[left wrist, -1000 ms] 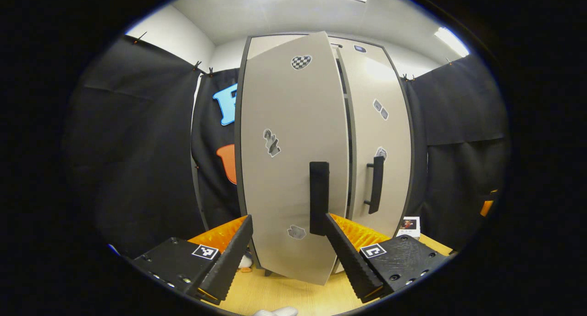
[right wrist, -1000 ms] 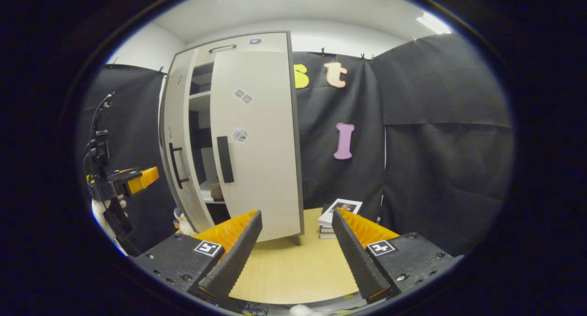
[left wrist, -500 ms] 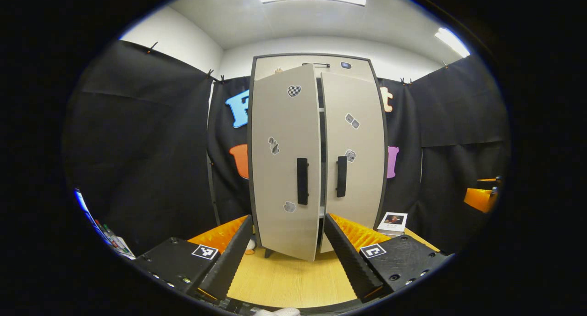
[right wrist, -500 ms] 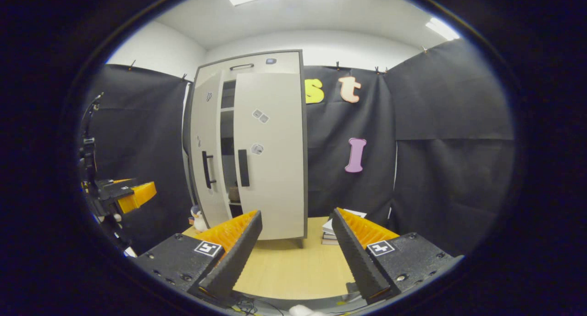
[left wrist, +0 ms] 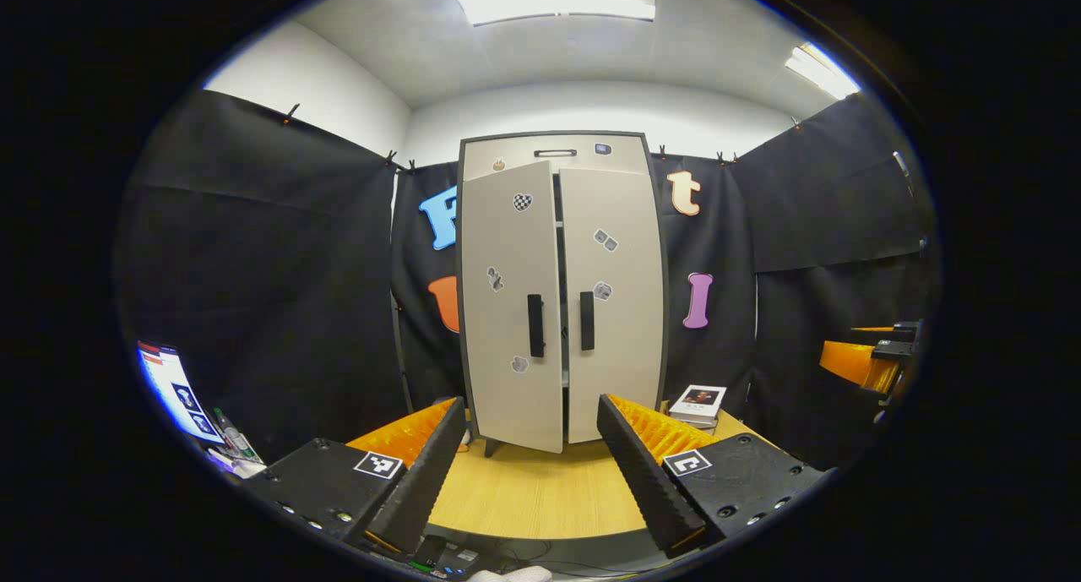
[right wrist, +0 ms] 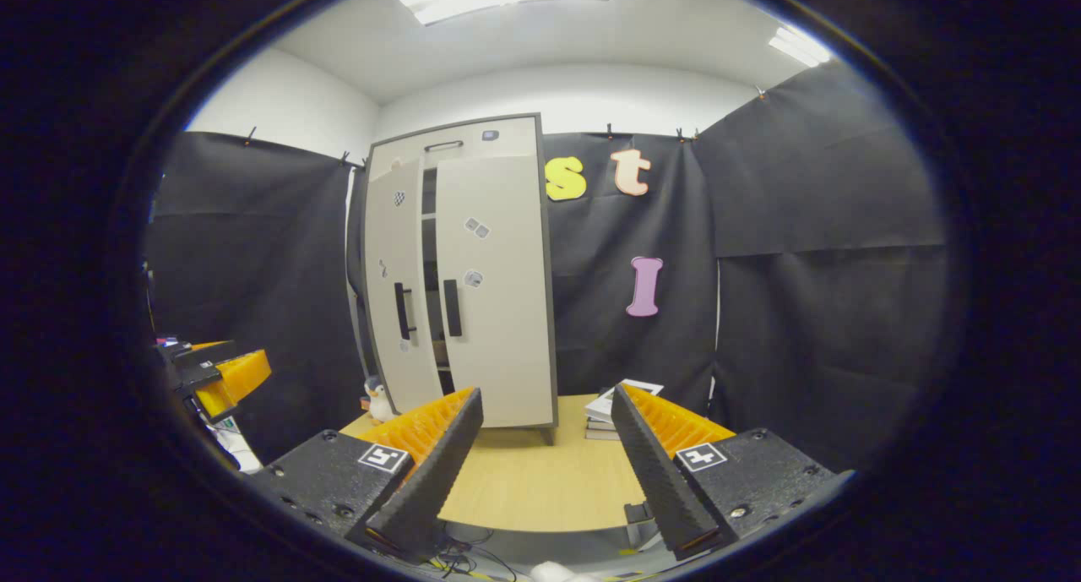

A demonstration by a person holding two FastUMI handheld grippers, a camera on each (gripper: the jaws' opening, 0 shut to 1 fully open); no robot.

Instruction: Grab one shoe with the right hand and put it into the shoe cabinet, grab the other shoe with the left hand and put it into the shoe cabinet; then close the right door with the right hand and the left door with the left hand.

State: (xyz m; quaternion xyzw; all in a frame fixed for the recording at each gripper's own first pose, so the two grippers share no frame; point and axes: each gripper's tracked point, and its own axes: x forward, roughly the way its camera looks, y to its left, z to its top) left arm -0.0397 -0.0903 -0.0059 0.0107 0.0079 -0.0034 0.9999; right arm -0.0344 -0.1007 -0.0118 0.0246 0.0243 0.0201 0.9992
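In the left gripper view, our left gripper [left wrist: 532,468] sits at six o'clock with its two fingers spread wide and nothing between them. Straight ahead at twelve o'clock the shoe cabinet [left wrist: 561,288] stands upright at the far end of the wooden table [left wrist: 528,502], well apart from us. Its right door [left wrist: 612,299] looks flush with the frame, while its left door [left wrist: 511,307] hangs slightly ajar, leaving a thin dark gap between the two. We cannot see the shoes from here. A stack of books [left wrist: 698,403] lies on the table at about four o'clock of the cabinet, just beside its foot. At three o'clock, by the edge, we see the right gripper [left wrist: 866,361]. A lit screen [left wrist: 176,392] shows at eight o'clock.

In the right gripper view, our right gripper [right wrist: 547,472] is at six o'clock, fingers wide apart and holding nothing. The shoe cabinet [right wrist: 460,282] stands at eleven o'clock, the left door [right wrist: 395,299] still part open, with shelves showing in the gap. A small penguin toy [right wrist: 377,399] stands by the cabinet's base at eight o'clock of it. The books [right wrist: 615,409] lie at its four o'clock. The left gripper [right wrist: 221,372] shows at nine o'clock.
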